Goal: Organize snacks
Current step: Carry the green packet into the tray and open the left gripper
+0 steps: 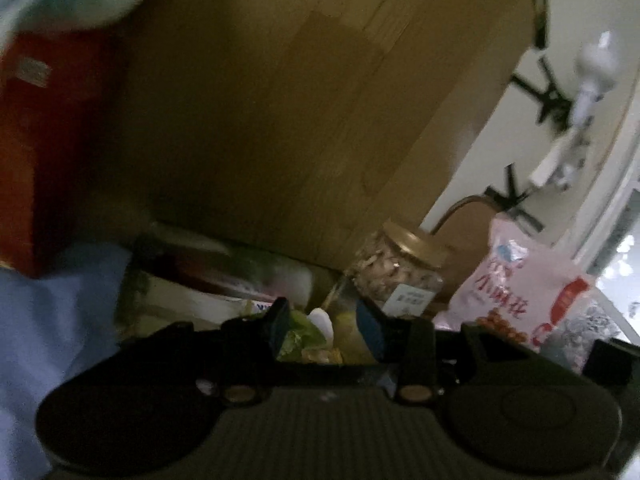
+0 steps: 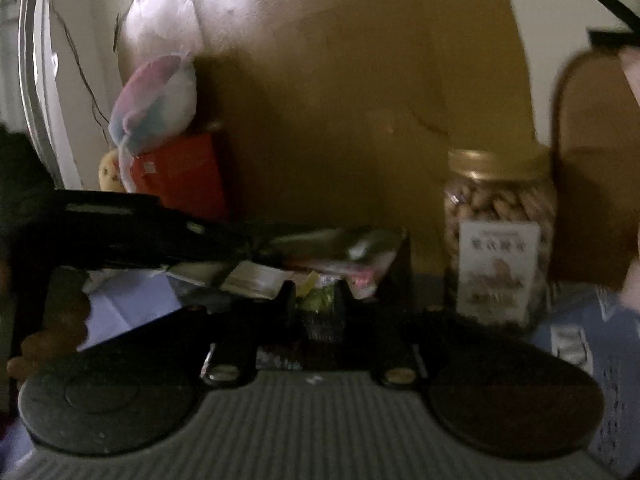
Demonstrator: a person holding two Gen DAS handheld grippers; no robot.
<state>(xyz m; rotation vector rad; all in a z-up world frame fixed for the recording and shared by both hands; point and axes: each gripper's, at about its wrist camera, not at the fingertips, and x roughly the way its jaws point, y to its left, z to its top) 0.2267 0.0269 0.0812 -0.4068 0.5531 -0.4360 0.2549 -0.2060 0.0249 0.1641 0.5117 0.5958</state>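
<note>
Two hand-held tools are working over a heap of loose snack packets (image 2: 320, 256) that is lying on a blue-covered surface (image 1: 48, 320), in front of a large cardboard box (image 1: 300, 100).

The left tool (image 1: 326, 330) is reaching in with its fingers partly spread. A green-and-yellow wrapped snack (image 1: 304, 338) is showing in the gap, but whether the pads are pressing on it cannot be told, since the view is dark and blurred.

The right tool (image 2: 318, 300) is holding its fingers close together around a small green packet (image 2: 320, 302). The packet is sitting between the tips and appears pinched, though the blur is leaving this uncertain.

A jar of nuts (image 2: 500, 232) with a gold lid is standing upright at the foot of the box, apparently parked clear of the heap. Just beside it, a pink bag of twisted snacks (image 1: 520, 288) is leaning upright. A red box (image 1: 52, 160) is rising at the left of the cardboard.

Sorting appears to be at an early stage, as most packets are lying mixed.
</note>
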